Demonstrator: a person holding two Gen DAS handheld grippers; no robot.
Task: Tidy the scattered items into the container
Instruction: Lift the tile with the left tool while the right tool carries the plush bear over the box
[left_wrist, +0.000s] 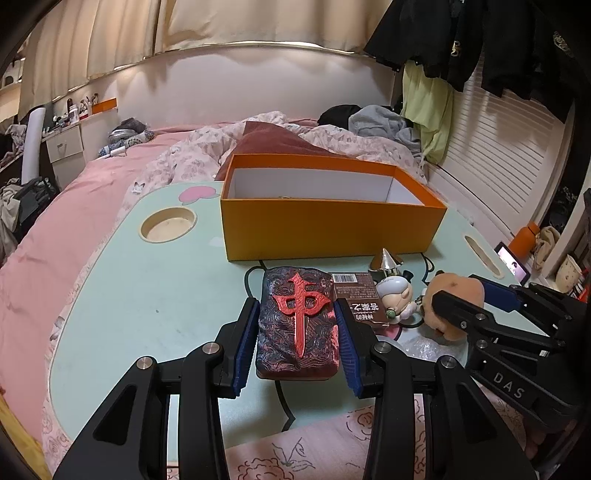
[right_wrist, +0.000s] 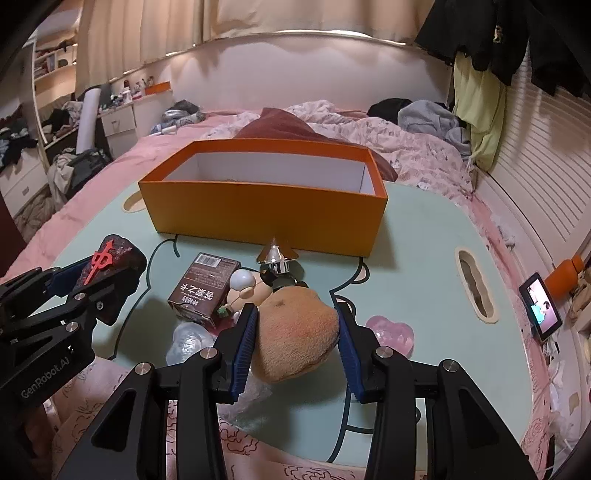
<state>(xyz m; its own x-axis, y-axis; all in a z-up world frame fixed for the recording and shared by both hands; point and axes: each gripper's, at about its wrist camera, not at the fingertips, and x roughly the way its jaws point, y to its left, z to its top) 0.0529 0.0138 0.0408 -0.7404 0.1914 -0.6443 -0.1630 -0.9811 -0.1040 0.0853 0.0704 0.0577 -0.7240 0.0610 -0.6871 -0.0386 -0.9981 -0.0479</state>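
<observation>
Orange box (left_wrist: 332, 229) floor mostly hidden behind its near wall; contents can't be told. Small figurine (right_wrist: 243, 291) partly covered by the plush toy (right_wrist: 295, 332) and the brown carton (right_wrist: 203, 288). Carton print too small to read. Clear plastic piece (right_wrist: 188, 341) half hidden behind the right tongs (right_wrist: 295, 347). Small screen (right_wrist: 541, 306) blurred. Surface (left_wrist: 147, 295) near edge cut off by the frame.

The left gripper (left_wrist: 299, 332) clamps a dark mahjong-tile block (left_wrist: 298, 325) bearing a red character, just above a pale green lap table (left_wrist: 147, 295). Behind stands an open orange box (left_wrist: 332, 225). To the right, the right gripper (left_wrist: 461, 299) grips a tan plush toy (left_wrist: 456, 288), near a brown carton (left_wrist: 356, 299), a small figurine (left_wrist: 397, 295) and a silver cone (left_wrist: 386, 260).
</observation>
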